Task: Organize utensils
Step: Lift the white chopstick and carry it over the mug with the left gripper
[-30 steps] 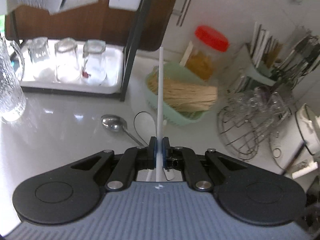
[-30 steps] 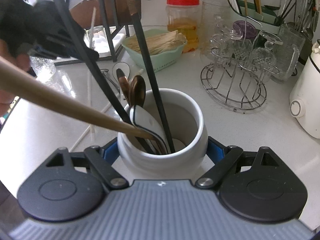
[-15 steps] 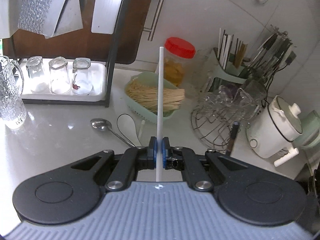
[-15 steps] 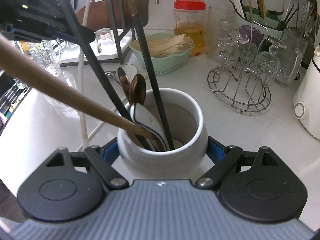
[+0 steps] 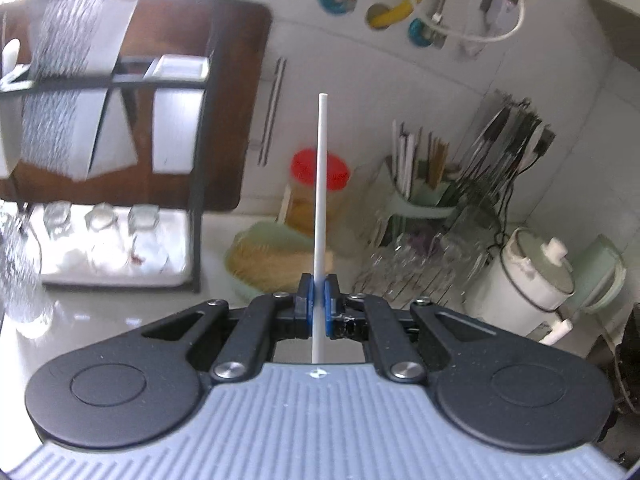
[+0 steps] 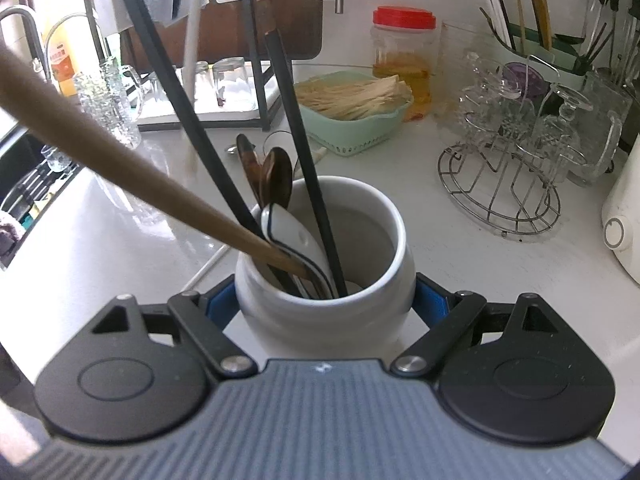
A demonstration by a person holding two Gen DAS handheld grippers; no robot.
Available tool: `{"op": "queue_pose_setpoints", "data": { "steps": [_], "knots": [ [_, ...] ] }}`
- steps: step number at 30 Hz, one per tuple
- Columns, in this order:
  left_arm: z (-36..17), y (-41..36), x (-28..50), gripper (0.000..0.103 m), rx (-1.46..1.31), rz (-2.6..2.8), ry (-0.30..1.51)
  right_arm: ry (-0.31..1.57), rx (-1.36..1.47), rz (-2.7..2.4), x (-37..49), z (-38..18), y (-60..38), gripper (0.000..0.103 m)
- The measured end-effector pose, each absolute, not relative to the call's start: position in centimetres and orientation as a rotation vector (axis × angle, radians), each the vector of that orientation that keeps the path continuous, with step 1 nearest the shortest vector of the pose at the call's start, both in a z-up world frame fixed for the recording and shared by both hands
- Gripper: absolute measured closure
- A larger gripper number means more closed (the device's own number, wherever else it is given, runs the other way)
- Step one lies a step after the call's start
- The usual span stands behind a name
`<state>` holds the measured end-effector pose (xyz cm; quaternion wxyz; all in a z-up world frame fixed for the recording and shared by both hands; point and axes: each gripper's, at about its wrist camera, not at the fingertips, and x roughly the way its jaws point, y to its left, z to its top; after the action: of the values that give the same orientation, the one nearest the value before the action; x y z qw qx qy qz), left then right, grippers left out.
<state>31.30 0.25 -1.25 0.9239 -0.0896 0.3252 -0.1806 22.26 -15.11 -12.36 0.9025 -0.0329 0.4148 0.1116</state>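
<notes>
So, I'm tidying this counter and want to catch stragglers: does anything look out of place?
Yes: a metal spoon and a white chopstick lie loose on the counter beside the white crock, while other utensils stand inside it.

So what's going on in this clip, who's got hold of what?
A person is sorting utensils on a kitchen counter with two tools. The right hand-held gripper is clamped around a white ceramic utensil crock that already holds black chopsticks, a wooden handle and spoons. The left hand-held gripper is shut on a thin white chopstick, held upright above the counter and not yet in the crock.
</notes>
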Motion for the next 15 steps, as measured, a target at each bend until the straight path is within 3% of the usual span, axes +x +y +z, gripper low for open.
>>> {"op": "queue_pose_setpoints", "data": {
  "steps": [9, 15],
  "knots": [
    [3.9, -1.6, 29.9, 0.097, -0.188, -0.444, 0.599, 0.857, -0.074, 0.245, 22.5, -12.4, -15.0, 0.012],
    [4.0, -3.8, 29.7, 0.097, -0.180, -0.502, 0.592, 0.855, -0.076, 0.249, 22.6, -12.4, -15.0, 0.012]
  ]
}}
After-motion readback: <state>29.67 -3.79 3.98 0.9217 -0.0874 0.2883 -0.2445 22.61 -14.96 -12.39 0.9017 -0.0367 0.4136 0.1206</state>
